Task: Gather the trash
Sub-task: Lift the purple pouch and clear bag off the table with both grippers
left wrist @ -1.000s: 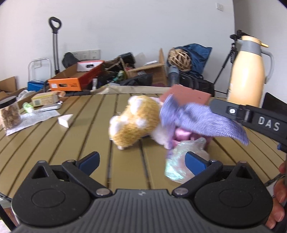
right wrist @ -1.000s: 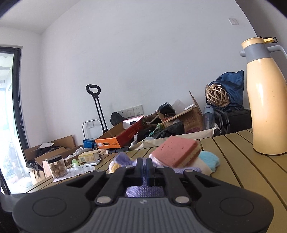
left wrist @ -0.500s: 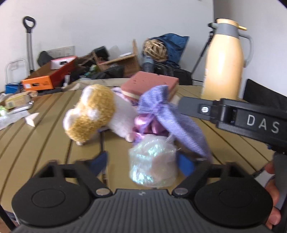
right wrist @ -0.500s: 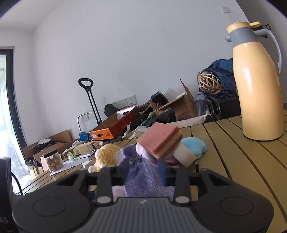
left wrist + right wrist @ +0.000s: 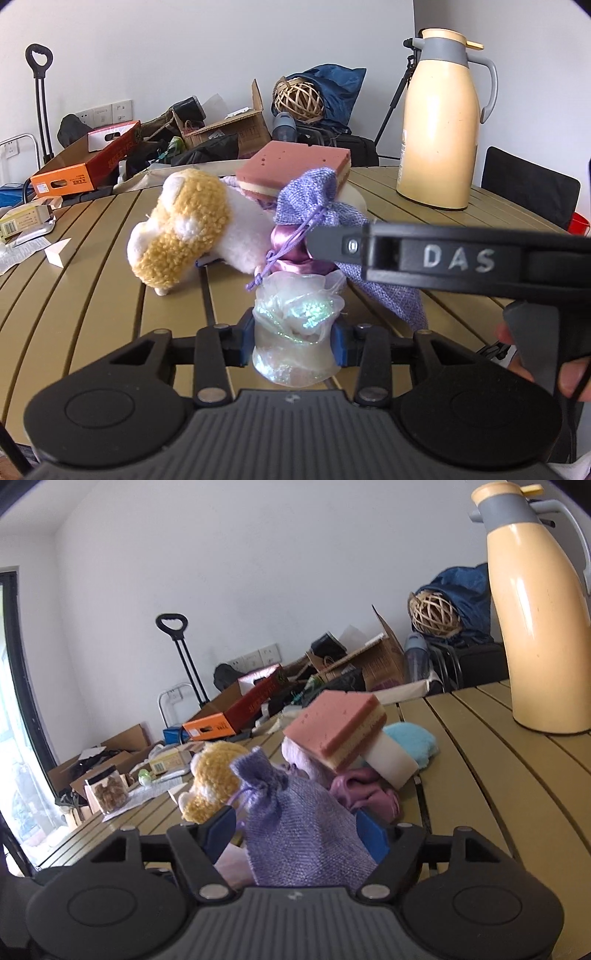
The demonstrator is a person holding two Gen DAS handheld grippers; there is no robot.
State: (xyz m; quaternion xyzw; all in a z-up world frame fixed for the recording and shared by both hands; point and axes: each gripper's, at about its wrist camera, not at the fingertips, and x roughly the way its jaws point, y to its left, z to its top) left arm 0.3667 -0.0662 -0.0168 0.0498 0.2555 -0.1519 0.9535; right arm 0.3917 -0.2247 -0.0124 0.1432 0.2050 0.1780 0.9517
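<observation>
1. The left hand-held gripper (image 5: pixel 293 343) is closing its jaws on a shimmering see-through pouch (image 5: pixel 297 328); both blue pads press the pouch's sides, and it sits low over the slatted surface (image 5: pixel 92 295).
2. The right hand-held gripper (image 5: pixel 297 829) is opening its jaws. A purple woven drawstring bag (image 5: pixel 295 823) lies between the pads, which no longer visibly pinch it.
3. Judging by this, collecting has barely begun: one item is just being gripped, and nothing is seen in a bin. No trash container appears in either view.
4. A heap remains on the surface: a yellow and white plush toy (image 5: pixel 184 225), a pink sponge (image 5: pixel 295 173), a white block (image 5: pixel 389 760), a blue fluffy cloth (image 5: pixel 415 742) and pink satin fabric (image 5: pixel 365 794).
5. A cream thermos (image 5: pixel 439 125) stands well apart from the heap.
</observation>
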